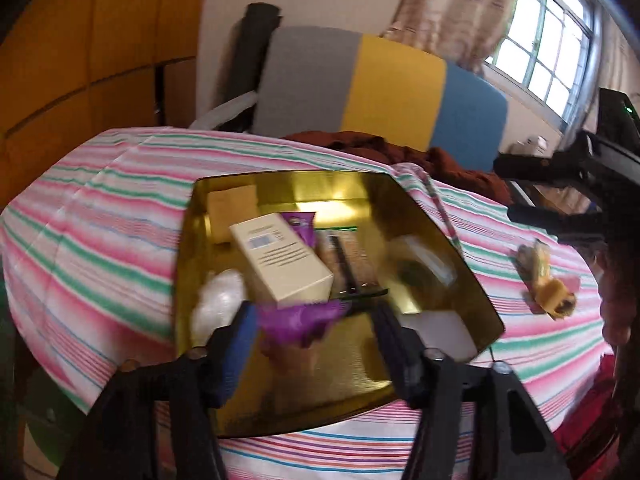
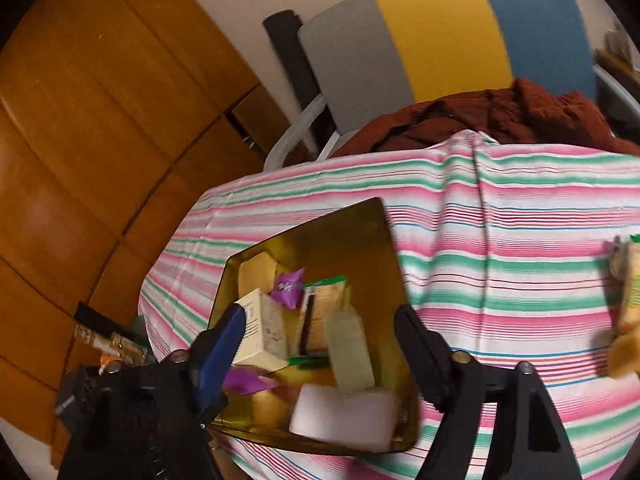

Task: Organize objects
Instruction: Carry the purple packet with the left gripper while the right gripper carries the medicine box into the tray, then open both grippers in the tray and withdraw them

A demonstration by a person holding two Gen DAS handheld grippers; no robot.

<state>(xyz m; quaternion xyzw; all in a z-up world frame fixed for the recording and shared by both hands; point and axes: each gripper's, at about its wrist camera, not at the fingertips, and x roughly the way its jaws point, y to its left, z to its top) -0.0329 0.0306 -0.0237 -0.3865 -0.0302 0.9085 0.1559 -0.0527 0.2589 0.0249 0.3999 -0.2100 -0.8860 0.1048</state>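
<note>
Glossy gold metal tray (image 1: 460,280) on matt striped cloth (image 1: 100,220); wooden panelling (image 2: 80,140).

No text readable in either view. Cream box (image 1: 280,260) in gold tray (image 1: 448,240) carried blue-grey label patch and several printed lines, all too blurred to read. Purple packet (image 2: 287,288) showed white marking, illegible. Green-edged packet (image 2: 324,300) bore no legible print. Packet on desk (image 1: 548,284) too blurred for any lettering.
</note>
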